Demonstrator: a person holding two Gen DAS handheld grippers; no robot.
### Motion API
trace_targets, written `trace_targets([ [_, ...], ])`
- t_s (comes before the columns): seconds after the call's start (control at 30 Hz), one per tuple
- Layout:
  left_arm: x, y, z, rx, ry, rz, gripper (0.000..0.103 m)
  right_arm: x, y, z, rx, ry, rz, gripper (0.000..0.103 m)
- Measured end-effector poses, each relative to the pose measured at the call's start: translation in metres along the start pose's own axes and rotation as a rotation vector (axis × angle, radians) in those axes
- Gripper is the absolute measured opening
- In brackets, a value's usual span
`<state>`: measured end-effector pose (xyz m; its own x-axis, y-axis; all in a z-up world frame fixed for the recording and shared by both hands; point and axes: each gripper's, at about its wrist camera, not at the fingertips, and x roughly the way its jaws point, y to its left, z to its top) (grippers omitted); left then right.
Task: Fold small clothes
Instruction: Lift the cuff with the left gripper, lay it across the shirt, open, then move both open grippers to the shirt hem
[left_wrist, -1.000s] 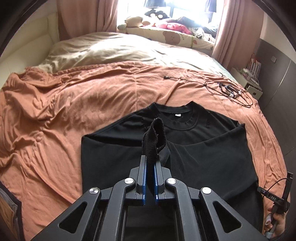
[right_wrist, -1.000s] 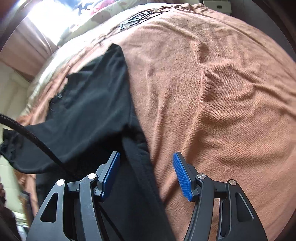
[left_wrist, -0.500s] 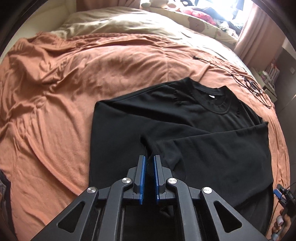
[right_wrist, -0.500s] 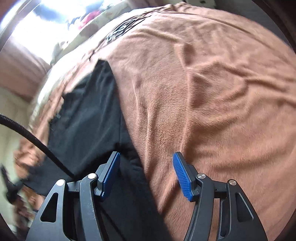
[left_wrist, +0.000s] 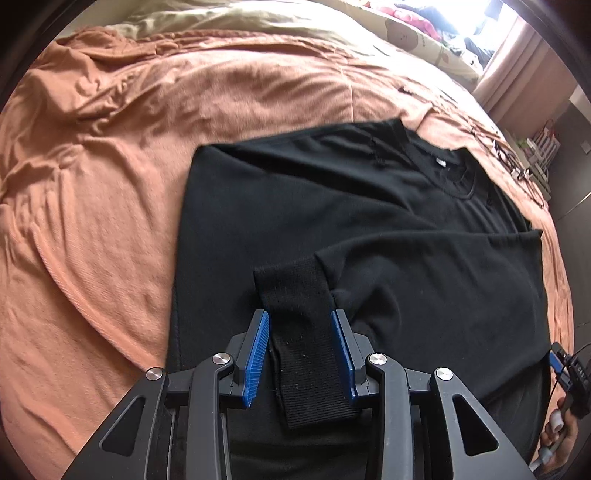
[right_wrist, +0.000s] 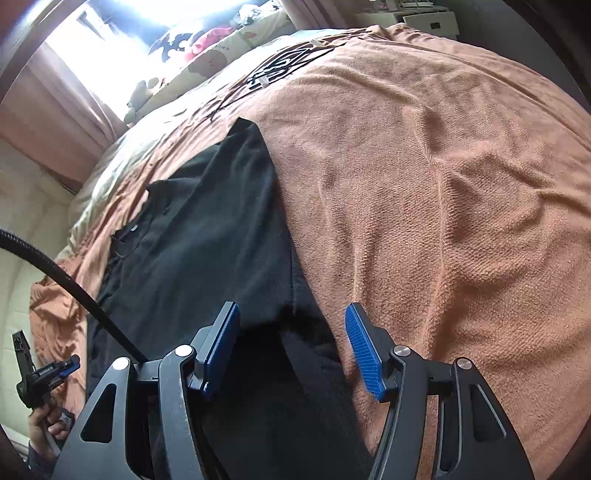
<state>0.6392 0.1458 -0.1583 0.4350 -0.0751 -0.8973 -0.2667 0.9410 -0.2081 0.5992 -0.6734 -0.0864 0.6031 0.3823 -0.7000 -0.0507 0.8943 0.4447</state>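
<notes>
A black sweatshirt (left_wrist: 332, 206) lies flat on the orange blanket (left_wrist: 110, 184), collar toward the far right. One sleeve is folded across its body, and its ribbed cuff (left_wrist: 295, 291) rests flat on the shirt between the fingers of my left gripper (left_wrist: 299, 314). Those jaws are opening and the blue pads stand at the cuff's sides without pinching it. My right gripper (right_wrist: 291, 308) hovers open over the sweatshirt's edge (right_wrist: 221, 229) beside the blanket (right_wrist: 443, 184), nothing gripped. It also shows small at the lower right of the left wrist view as the right gripper (left_wrist: 565, 365).
A tangle of black cables (left_wrist: 509, 158) lies on the blanket beyond the collar, also seen as cables (right_wrist: 280, 70). A beige duvet (left_wrist: 221, 22), pillows and soft toys (right_wrist: 207, 40) sit by the bright window. A black hose (right_wrist: 66, 280) crosses the right view.
The left gripper came down with the cuff pinched upright, laid it on the shirt, and its jaws parted. The right gripper stayed open over the shirt's edge.
</notes>
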Motion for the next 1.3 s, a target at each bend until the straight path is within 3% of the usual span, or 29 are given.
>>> trace_targets([
  [0.13, 0.021, 0.0, -0.012, 0.013, 0.052, 0.033, 0.037, 0.008, 0.004, -0.004, -0.017, 0.027, -0.077, 0.058],
  [0.33, 0.012, 0.005, -0.018, 0.018, 0.03, 0.087, 0.037, 0.004, 0.016, -0.009, -0.048, 0.032, -0.133, 0.058],
  [0.5, -0.01, 0.022, -0.024, -0.026, 0.014, 0.048, 0.037, -0.016, 0.017, -0.006, -0.01, 0.035, -0.082, 0.058],
  [0.67, -0.044, 0.035, -0.039, -0.032, -0.002, -0.003, 0.037, -0.047, 0.034, -0.012, -0.056, 0.011, -0.045, 0.058],
  [1.0, -0.123, 0.055, -0.092, -0.024, -0.074, -0.095, 0.037, -0.121, 0.073, -0.062, -0.175, -0.061, 0.025, 0.058],
  [1.13, -0.149, 0.067, -0.116, -0.037, -0.108, -0.12, 0.043, -0.147, 0.071, -0.083, -0.229, -0.05, 0.021, 0.058],
  [1.3, -0.172, 0.077, -0.145, -0.045, -0.124, -0.139, 0.044, -0.188, 0.063, -0.102, -0.26, -0.057, 0.001, 0.058],
])
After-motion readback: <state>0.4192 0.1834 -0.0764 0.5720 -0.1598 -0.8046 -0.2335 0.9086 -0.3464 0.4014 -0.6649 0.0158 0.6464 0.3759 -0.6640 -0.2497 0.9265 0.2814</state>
